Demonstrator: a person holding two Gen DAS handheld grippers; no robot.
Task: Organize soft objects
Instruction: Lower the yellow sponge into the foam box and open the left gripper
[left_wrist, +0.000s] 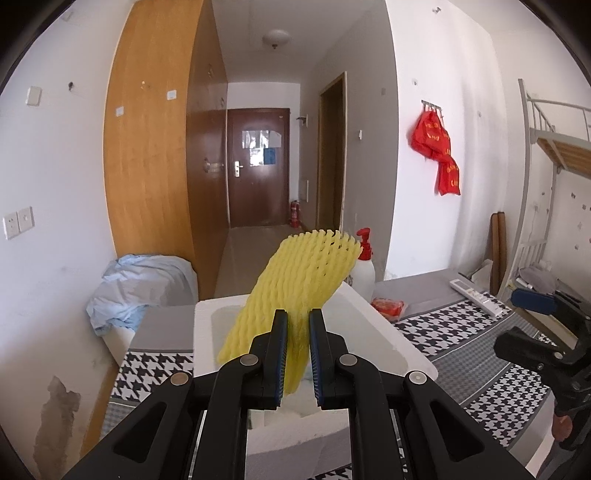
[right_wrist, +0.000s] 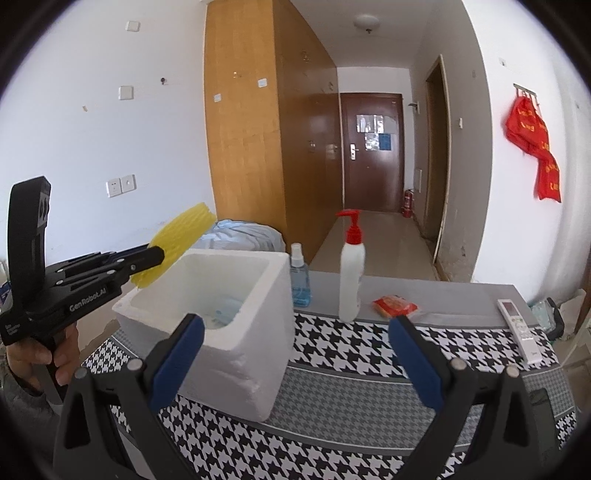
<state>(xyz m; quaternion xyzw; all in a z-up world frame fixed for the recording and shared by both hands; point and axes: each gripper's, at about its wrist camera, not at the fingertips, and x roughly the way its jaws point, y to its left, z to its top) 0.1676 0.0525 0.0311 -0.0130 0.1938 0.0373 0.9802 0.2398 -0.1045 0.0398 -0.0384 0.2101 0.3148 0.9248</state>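
Note:
My left gripper (left_wrist: 298, 321) is shut on a yellow foam net sleeve (left_wrist: 295, 280) and holds it upright over the open white foam box (left_wrist: 391, 325). In the right wrist view the left gripper (right_wrist: 157, 254) sits above the box's (right_wrist: 258, 332) left rim with the yellow sleeve (right_wrist: 181, 236) sticking up and away. Something pale blue lies in the bottom of the box (right_wrist: 225, 314). My right gripper (right_wrist: 295, 354) is open and empty, in front of the box above the houndstooth cloth (right_wrist: 351, 350).
On the table behind the box stand a blue spray bottle (right_wrist: 300, 277) and a white pump bottle with a red top (right_wrist: 352, 273). A red snack packet (right_wrist: 395, 305) and a white remote (right_wrist: 519, 328) lie to the right. A light blue cloth heap (right_wrist: 243, 236) sits beyond the box.

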